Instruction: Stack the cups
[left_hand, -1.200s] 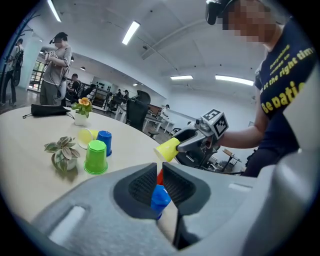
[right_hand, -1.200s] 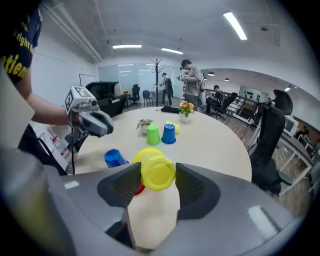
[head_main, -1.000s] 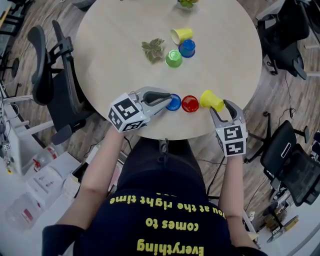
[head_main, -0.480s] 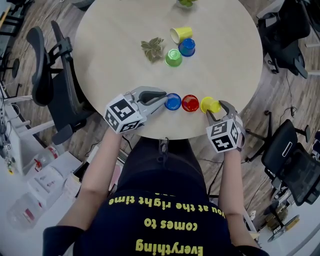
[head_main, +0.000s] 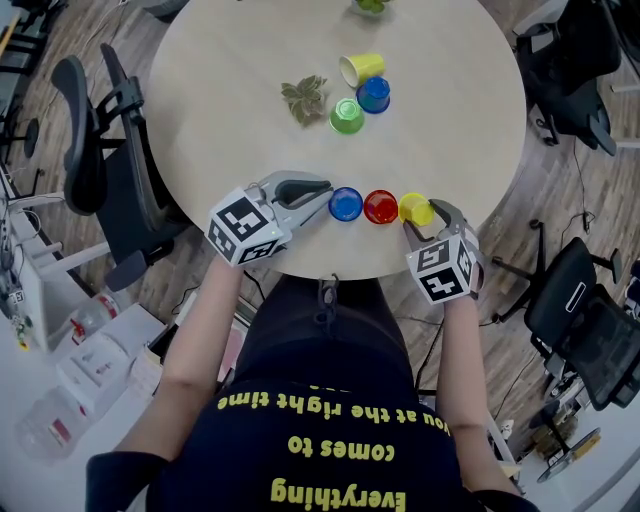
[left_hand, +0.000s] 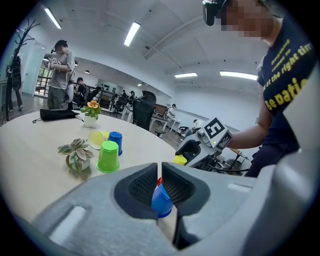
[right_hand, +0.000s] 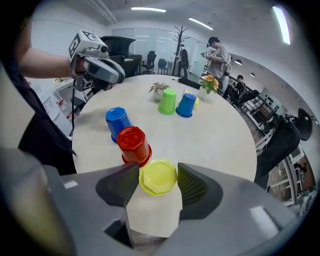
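Observation:
Three upturned cups stand in a row near the table's front edge: blue (head_main: 346, 204), red (head_main: 380, 207) and yellow (head_main: 414, 208). My right gripper (head_main: 421, 214) straddles the yellow cup (right_hand: 158, 177), which rests on the table next to the red cup (right_hand: 133, 144). Its jaws are opening and the pads sit just off the cup's sides. My left gripper (head_main: 326, 192) is shut and empty, its tips just left of the blue cup (left_hand: 161, 202), which shows beyond the narrow slit between the jaws. Farther back are a green cup (head_main: 347, 117), a second blue cup (head_main: 374, 96) and a yellow cup lying on its side (head_main: 362, 69).
A small potted plant (head_main: 306, 99) stands left of the far cups on the round table (head_main: 450, 130). Office chairs (head_main: 100, 150) ring the table. A flower pot (left_hand: 90, 118) and a dark bag (left_hand: 57, 114) sit at the far edge.
The right gripper brought the tilted yellow cup down and set it upside down beside the red cup. The left gripper drew back slightly from the blue cup.

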